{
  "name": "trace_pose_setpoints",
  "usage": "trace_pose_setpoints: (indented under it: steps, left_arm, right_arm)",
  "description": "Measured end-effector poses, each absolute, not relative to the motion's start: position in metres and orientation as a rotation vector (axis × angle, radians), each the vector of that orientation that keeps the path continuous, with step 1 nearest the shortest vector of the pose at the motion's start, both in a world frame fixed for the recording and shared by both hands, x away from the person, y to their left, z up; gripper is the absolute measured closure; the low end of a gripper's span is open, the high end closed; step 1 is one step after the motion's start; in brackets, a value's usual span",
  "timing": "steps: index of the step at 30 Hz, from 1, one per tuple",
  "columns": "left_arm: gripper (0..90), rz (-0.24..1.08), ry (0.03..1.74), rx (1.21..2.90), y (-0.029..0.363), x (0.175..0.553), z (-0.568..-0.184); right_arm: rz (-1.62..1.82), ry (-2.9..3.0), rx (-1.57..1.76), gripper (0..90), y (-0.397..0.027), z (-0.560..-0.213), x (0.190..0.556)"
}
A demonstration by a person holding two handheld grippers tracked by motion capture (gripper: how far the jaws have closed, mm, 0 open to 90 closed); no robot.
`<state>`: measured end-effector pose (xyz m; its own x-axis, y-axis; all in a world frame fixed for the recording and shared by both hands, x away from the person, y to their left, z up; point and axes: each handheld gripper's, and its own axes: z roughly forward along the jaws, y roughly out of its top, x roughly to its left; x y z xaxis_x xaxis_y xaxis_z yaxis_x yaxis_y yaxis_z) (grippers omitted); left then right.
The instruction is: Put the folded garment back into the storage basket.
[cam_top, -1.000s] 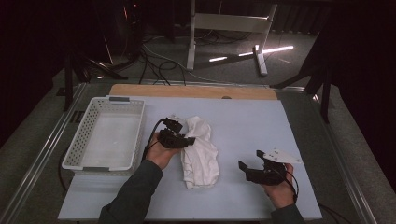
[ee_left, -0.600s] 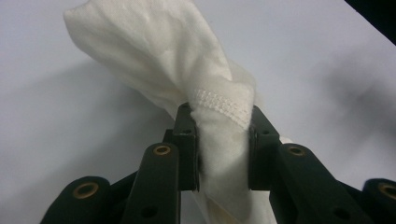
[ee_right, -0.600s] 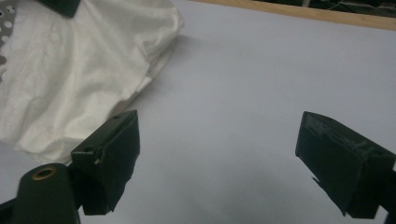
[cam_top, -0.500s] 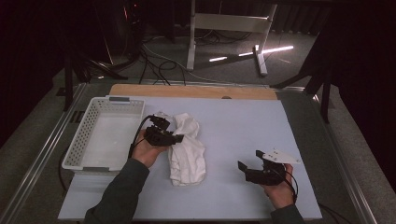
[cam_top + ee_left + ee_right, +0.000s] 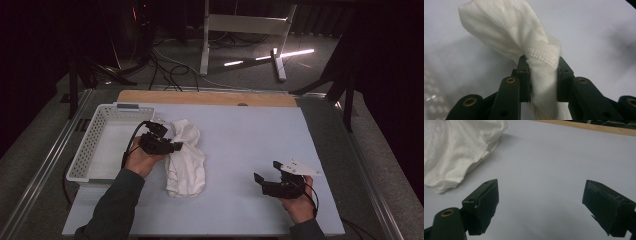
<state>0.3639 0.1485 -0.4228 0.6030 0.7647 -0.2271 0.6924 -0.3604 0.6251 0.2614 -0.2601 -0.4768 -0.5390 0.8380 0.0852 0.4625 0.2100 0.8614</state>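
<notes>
A crumpled white cloth (image 5: 186, 160) lies left of centre on the pale table sheet (image 5: 250, 135), its upper part lifted. My left gripper (image 5: 172, 146) is shut on a bunched, hemmed fold of that cloth (image 5: 541, 62), which fills the space between the pads. The cloth (image 5: 454, 150) also lies at the upper left in the right gripper view. My right gripper (image 5: 265, 181) rests low near the front right of the sheet, apart from the cloth. Its black jaws stand wide open over bare sheet, with nothing between them (image 5: 540, 202).
A white perforated basket (image 5: 95, 145) stands at the left edge of the sheet, close beside my left hand. A wooden strip (image 5: 205, 97) runs along the far edge. Metal rails border the table. Dark floor, cables and a white stand lie beyond.
My left gripper has carried the cloth leftward toward the basket and slightly up, dragging the cloth's body with it. The right gripper has stayed put.
</notes>
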Motion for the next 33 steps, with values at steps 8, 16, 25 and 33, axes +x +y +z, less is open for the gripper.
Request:
trace_pose_setpoints:
  steps: [8, 16, 25, 33]
  left_arm:
    - [71.9, 0.116, 1.165, 2.132, 0.172, 0.367, -0.42]
    - [71.9, 0.123, 1.173, 2.121, 0.186, 0.369, -0.411]
    - [71.9, 0.131, 1.18, 2.111, 0.185, 0.372, -0.403]
    - [71.8, 0.143, 1.166, 2.108, 0.18, 0.373, -0.387]
  right_arm:
    - [1.269, 2.093, 1.209, 13.6, -0.259, -0.477, 0.261]
    - [1.27, 2.095, 1.202, 13.6, -0.259, -0.478, 0.262]
    - [1.27, 2.096, 1.205, 13.6, -0.258, -0.478, 0.262]
    - [1.266, 2.098, 1.204, 13.6, -0.259, -0.478, 0.262]
